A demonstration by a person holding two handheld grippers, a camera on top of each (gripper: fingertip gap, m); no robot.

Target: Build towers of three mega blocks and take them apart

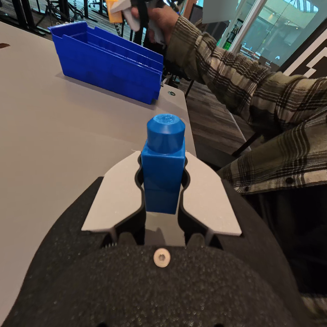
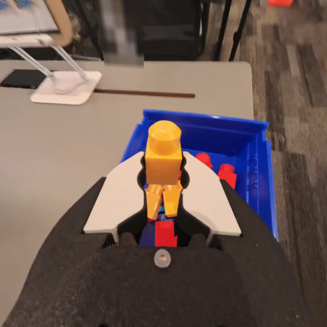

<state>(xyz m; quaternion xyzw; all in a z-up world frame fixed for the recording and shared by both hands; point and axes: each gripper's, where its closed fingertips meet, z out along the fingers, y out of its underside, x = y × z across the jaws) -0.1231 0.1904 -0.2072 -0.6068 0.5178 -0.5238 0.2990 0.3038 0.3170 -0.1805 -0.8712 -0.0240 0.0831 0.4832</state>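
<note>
The left gripper is clenched on a blue stack of two blocks, one seam visible across its body and a single round stud on top; its pale fingers press the stack's two sides, above the grey worktop near its edge. Farther along that worktop stands a blue bin, well apart from the stack. Above the bin, the person's hand, in a plaid sleeve, carries the right gripper with a yellow block in it. In the right wrist view that gripper grasps the yellow block by its sides, stud pointing away from the camera, and hangs over the bin. Inside the bin lie loose blocks: two yellow ones directly under the held block, red ones toward the far right, and another red one close to the gripper's base. A white stand sits on the worktop beyond the bin, to the left. This view is slightly blurred.
</note>
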